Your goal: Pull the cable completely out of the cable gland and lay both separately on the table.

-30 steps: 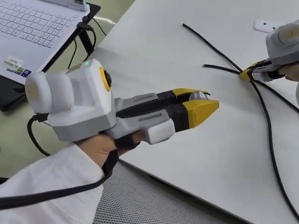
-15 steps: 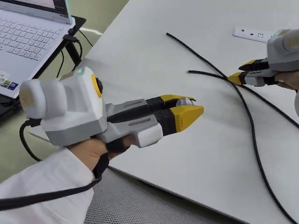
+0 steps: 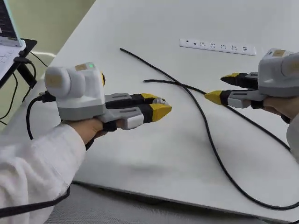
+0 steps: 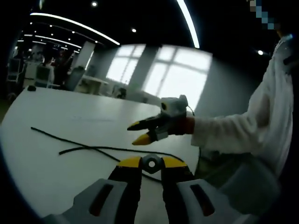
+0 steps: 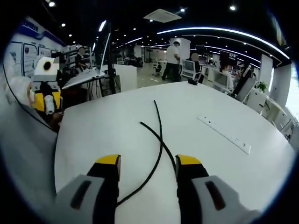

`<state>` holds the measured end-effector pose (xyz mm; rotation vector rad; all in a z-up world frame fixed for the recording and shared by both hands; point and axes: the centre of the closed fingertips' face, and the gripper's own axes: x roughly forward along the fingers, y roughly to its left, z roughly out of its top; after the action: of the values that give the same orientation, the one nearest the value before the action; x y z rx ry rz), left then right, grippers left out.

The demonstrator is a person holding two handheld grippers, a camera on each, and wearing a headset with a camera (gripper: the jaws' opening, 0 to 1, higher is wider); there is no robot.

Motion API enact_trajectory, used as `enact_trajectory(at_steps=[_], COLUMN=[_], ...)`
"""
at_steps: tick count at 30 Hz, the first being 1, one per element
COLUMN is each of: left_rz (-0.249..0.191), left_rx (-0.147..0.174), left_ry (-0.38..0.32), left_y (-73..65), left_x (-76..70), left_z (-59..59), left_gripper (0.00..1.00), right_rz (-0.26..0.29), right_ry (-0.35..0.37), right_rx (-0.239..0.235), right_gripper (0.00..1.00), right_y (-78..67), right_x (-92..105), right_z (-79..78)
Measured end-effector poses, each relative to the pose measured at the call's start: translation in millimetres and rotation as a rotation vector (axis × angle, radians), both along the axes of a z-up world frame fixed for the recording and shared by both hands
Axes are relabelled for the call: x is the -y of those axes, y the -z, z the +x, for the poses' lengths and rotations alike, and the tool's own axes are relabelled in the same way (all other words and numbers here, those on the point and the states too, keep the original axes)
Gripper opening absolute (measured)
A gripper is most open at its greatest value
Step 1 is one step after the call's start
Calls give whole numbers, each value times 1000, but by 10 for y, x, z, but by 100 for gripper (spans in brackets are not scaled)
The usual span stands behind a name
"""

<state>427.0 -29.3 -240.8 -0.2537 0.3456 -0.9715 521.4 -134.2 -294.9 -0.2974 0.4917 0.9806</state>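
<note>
Grips the gland (image 3: pixel 159 100) between the closed jaws of the left tool (image 3: pixel 162 107) just above the table (image 3: pixel 140 158), holds the right tool (image 3: pixel 218 87) opposite with jaws apart and empty, with the cable (image 3: pixel 205 133) lying free on the table below and between both tools.

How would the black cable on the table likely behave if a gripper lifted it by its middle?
Probably floppy: the cable lies in loose curves across the table, so its ends would likely droop. It looks thin, so probably light. Its round section might slide through the open right gripper unless gripped firmly.
</note>
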Motion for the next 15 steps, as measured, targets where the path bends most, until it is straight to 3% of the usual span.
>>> enact_trajectory(at_steps=[2, 4, 9, 11, 15], left_rz=[24, 87, 192, 233, 286], left_rx=[23, 52, 39, 63, 23], left_ry=[-20, -10, 26, 36, 39], left_y=[94, 254, 692, 819, 1097], left_x=[38, 79, 224, 273, 304], left_z=[92, 162, 225, 244, 288], left_gripper=[17, 17, 17, 17, 17], right_rz=[6, 14, 69, 73, 70], right_ry=[42, 87, 203, 213, 264], right_rx=[9, 15, 10, 5, -43], right_gripper=[55, 56, 58, 60, 62], right_y=[-36, -64, -129, -97, 56], right_x=[158, 319, 608, 679, 826], right_z=[-106, -221, -550, -715, -936])
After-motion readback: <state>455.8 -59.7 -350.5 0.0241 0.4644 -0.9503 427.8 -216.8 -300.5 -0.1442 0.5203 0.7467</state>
